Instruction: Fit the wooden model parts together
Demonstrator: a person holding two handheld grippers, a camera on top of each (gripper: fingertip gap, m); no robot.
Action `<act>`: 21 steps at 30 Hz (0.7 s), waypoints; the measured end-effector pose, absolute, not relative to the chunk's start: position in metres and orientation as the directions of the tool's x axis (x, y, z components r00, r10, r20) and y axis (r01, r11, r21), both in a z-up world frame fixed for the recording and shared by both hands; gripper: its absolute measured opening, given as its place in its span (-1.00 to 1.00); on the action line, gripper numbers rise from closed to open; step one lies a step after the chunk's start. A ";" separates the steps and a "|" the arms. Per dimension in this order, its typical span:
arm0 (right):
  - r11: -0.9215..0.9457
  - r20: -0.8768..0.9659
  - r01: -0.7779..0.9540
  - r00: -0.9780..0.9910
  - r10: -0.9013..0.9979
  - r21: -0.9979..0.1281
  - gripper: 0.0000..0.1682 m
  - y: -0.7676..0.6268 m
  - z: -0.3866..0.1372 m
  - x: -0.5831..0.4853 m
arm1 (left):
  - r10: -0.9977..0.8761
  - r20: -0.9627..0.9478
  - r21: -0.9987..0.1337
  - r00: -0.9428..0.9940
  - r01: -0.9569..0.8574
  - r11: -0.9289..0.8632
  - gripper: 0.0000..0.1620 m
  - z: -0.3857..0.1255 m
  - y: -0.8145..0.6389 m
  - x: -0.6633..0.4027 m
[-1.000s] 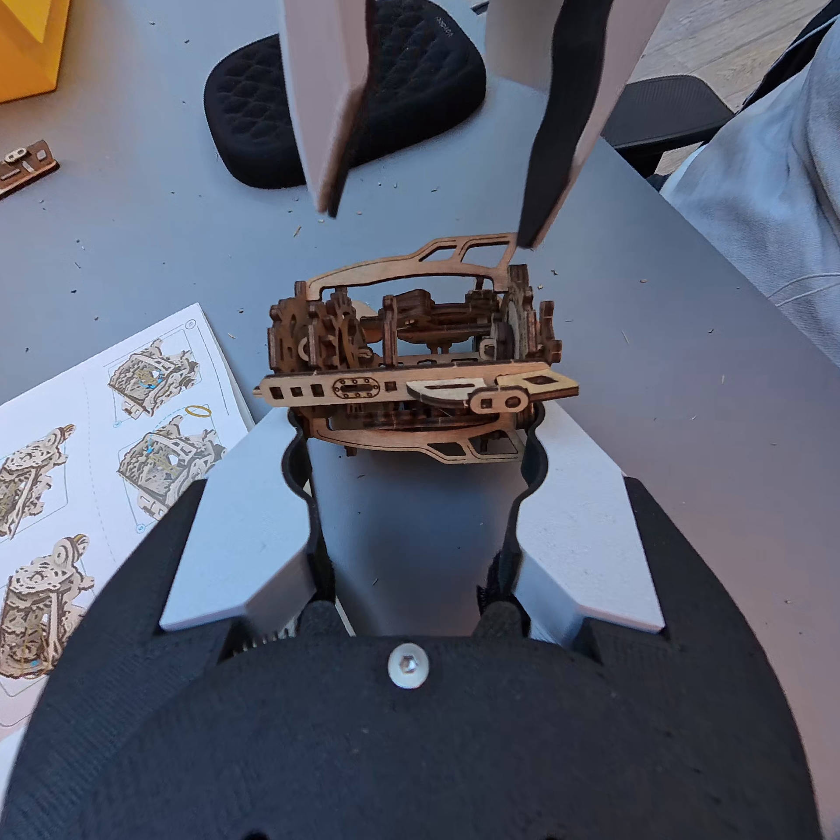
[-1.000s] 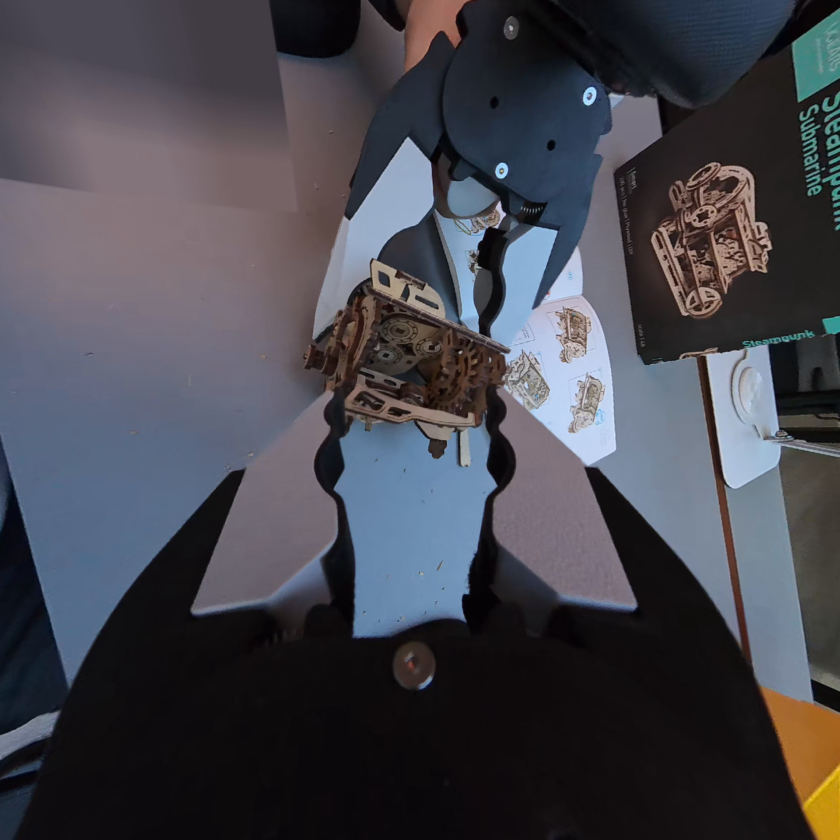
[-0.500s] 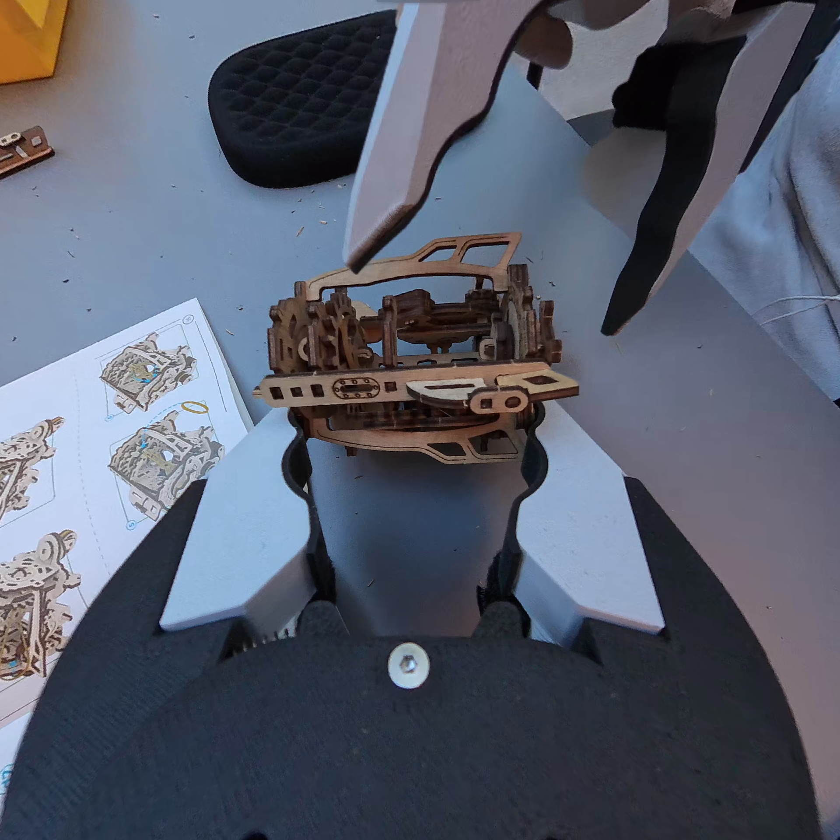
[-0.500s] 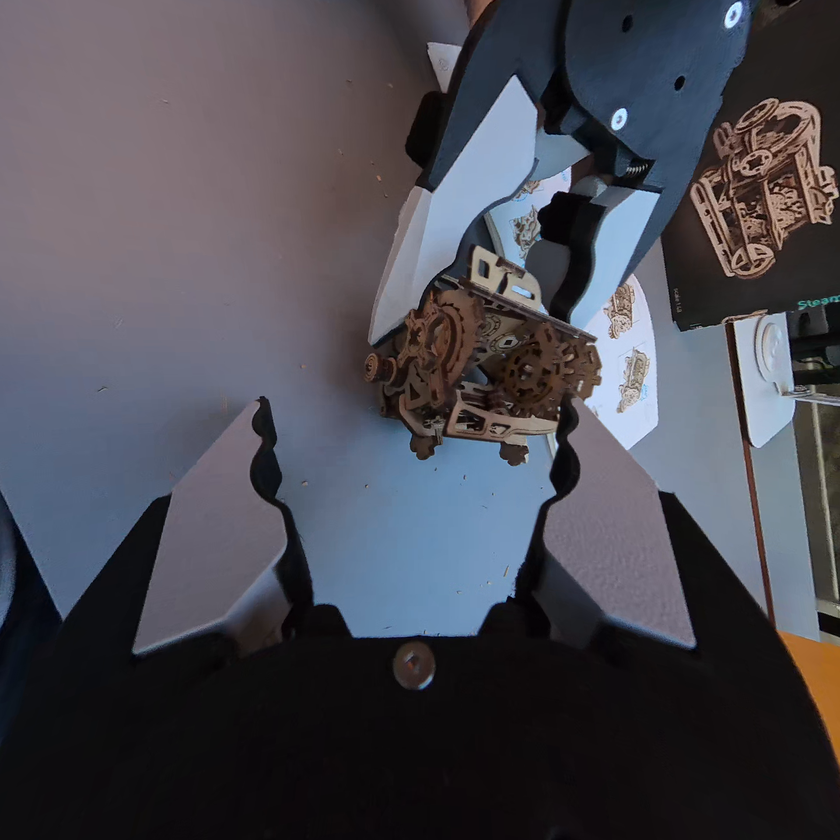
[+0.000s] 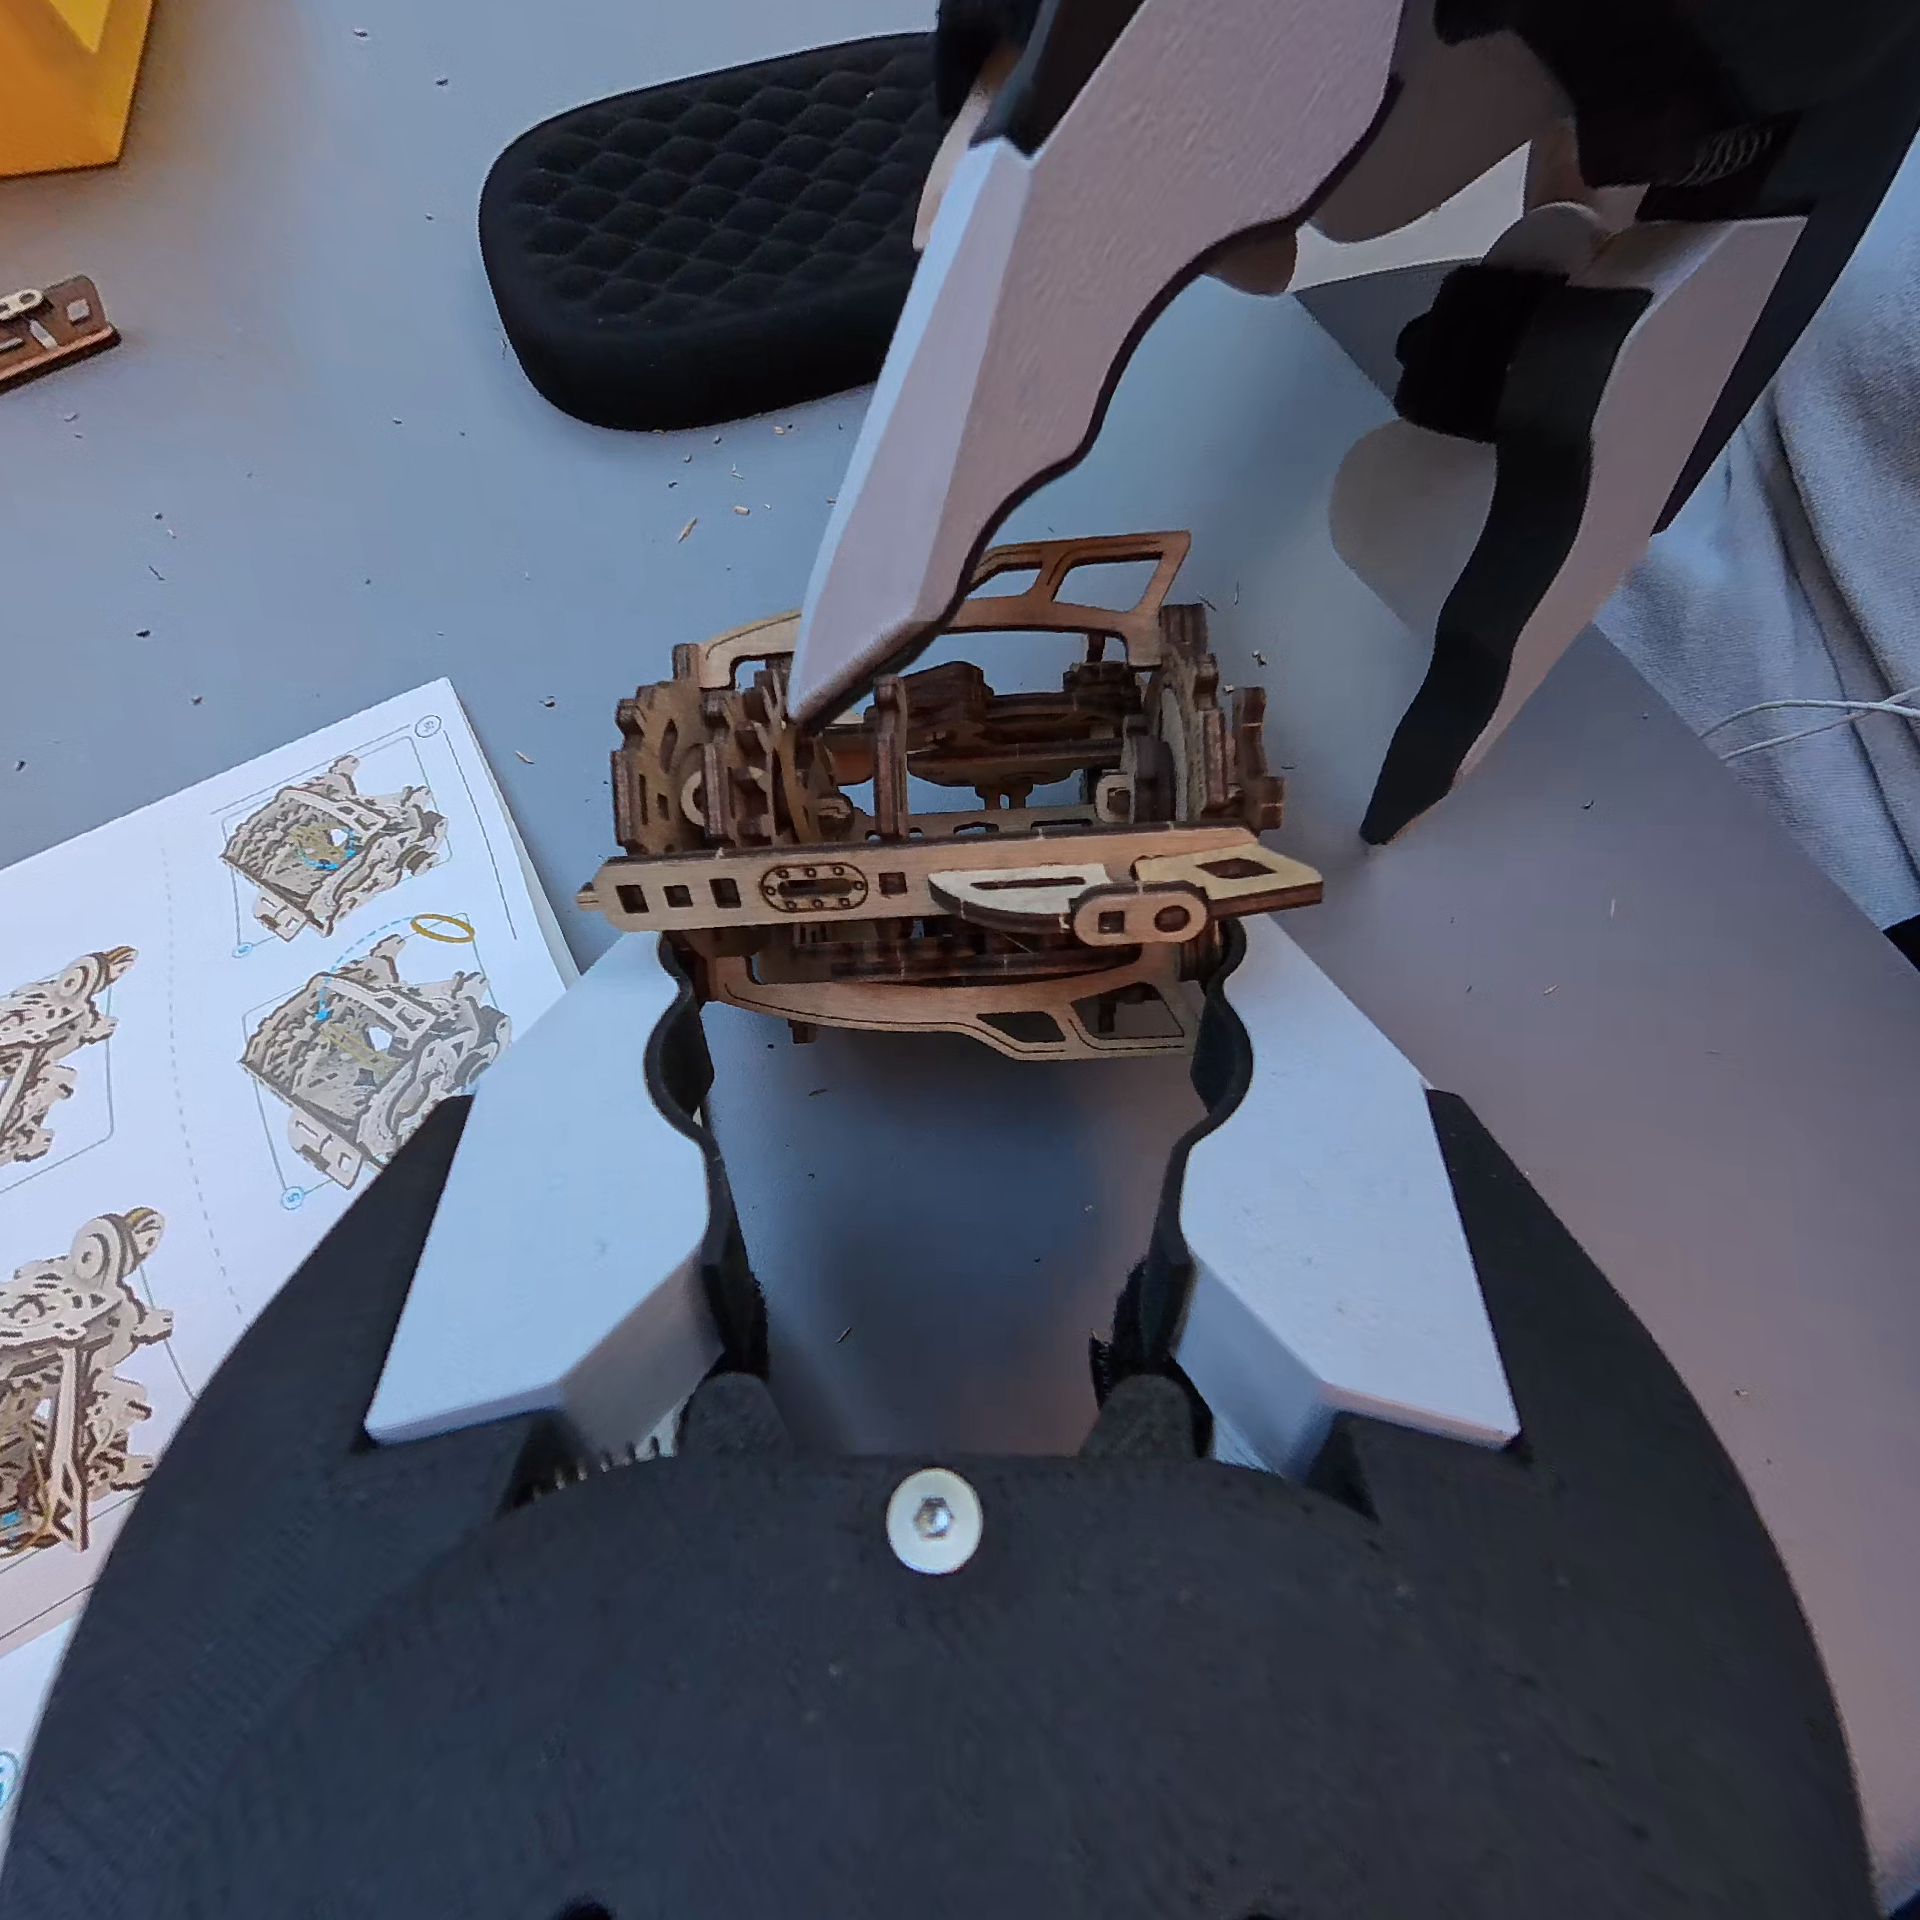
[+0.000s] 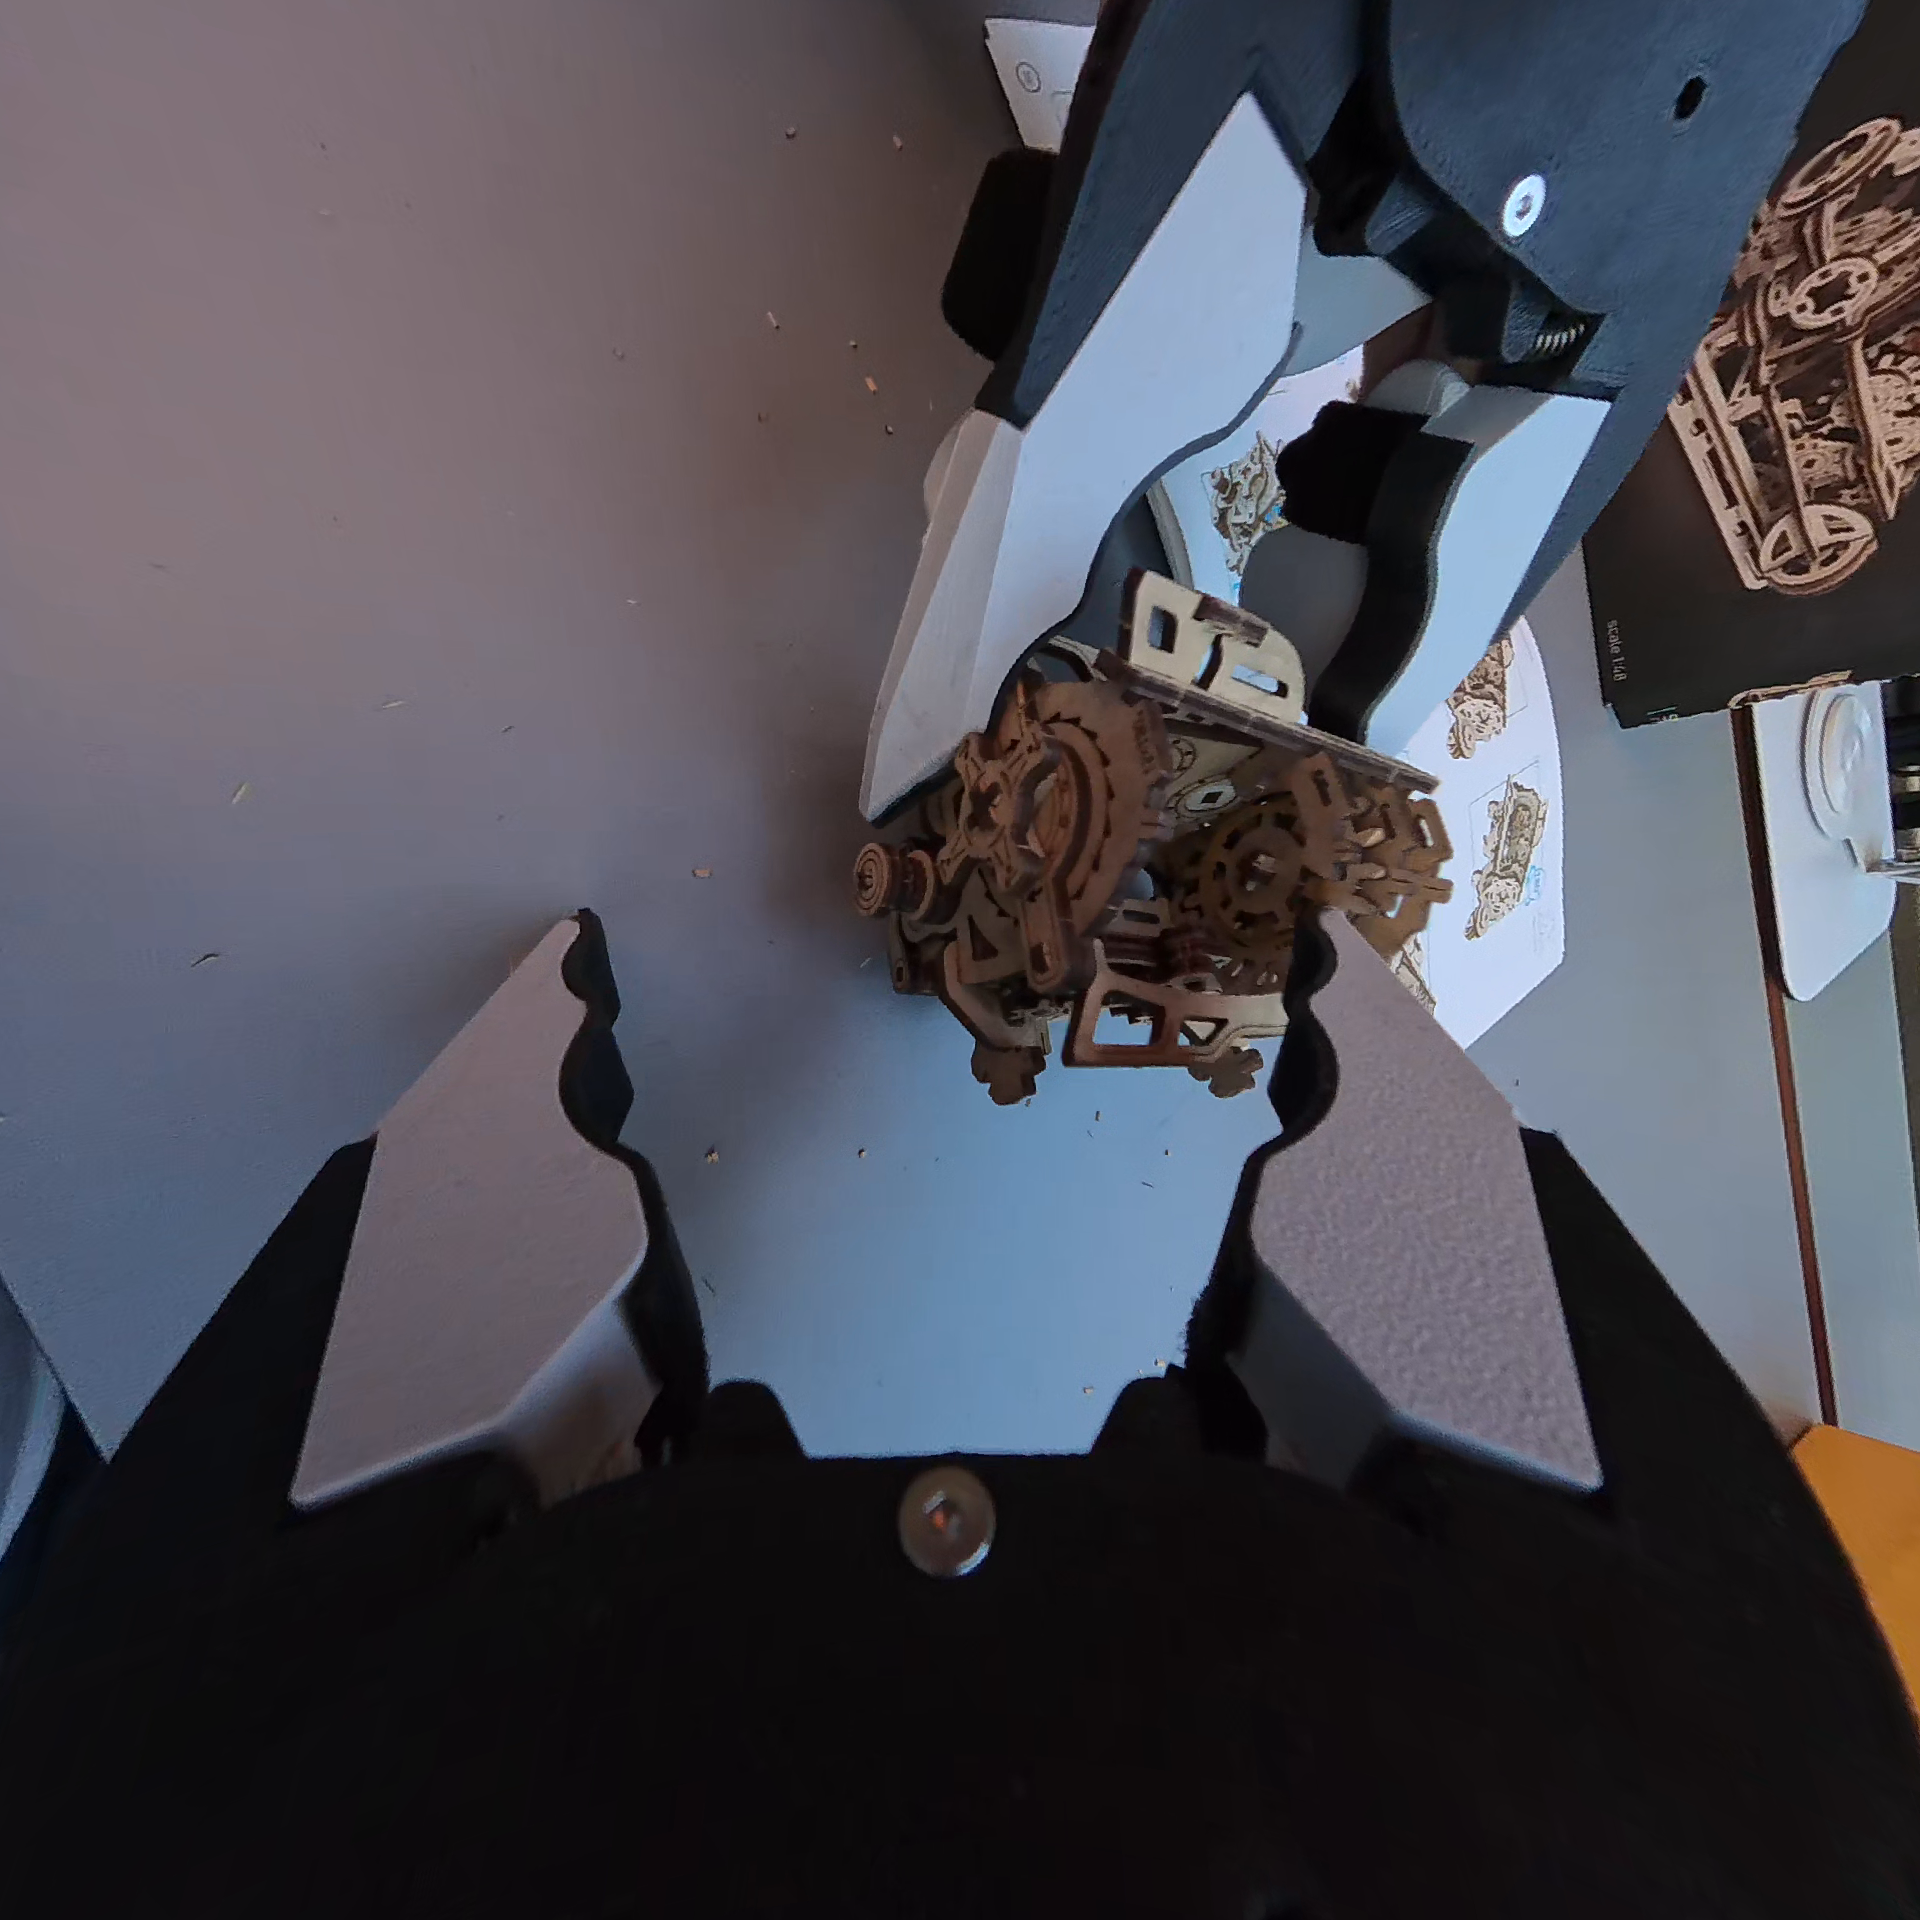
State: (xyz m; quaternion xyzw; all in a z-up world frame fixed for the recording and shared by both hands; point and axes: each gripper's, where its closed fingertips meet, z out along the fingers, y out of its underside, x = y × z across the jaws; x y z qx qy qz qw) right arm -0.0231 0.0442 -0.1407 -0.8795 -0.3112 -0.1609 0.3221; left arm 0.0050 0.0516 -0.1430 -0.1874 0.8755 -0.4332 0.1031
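Observation:
A brown wooden gear model [image 5: 935,831] is held just above the grey table [image 5: 312,520]. My left gripper [image 5: 951,987] is shut on its lower frame, one fingertip on each side. My right gripper [image 5: 1091,769] comes in from above and is open wide. Its pale finger [image 5: 935,436] touches the gears at the model's left end, and its black-padded finger [image 5: 1475,644] hangs clear to the right of the model. In the right wrist view the model [image 6: 1143,862] sits off to the right of my open right gripper [image 6: 945,935], against its right finger [image 6: 1382,1091], with the left gripper [image 6: 1117,758] gripping it from behind.
An instruction sheet [image 5: 260,987] lies on the left. A black quilted pad [image 5: 707,239] lies behind, with a small wooden piece [image 5: 52,322] and a yellow object [image 5: 62,83] at the far left. A grey sleeve [image 5: 1818,520] is on the right. A black box [image 6: 1818,364] lies beyond the sheet.
My right gripper has opened wide, let go of the model and swung lower; one fingertip now rests on the left gears. My left gripper still holds the model the same way.

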 end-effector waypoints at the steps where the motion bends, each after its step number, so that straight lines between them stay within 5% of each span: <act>1: -0.598 0.493 0.655 0.750 0.441 -0.462 0.50 0.045 -0.141 -0.022 | -0.419 -0.019 -0.797 -0.908 -0.239 0.555 0.17 -0.143 0.052 0.005; 21: -0.561 0.569 0.711 0.692 0.445 -0.425 0.49 0.048 -0.136 -0.021 | -0.410 -0.030 -0.794 -0.912 -0.227 0.564 0.17 -0.144 0.052 0.004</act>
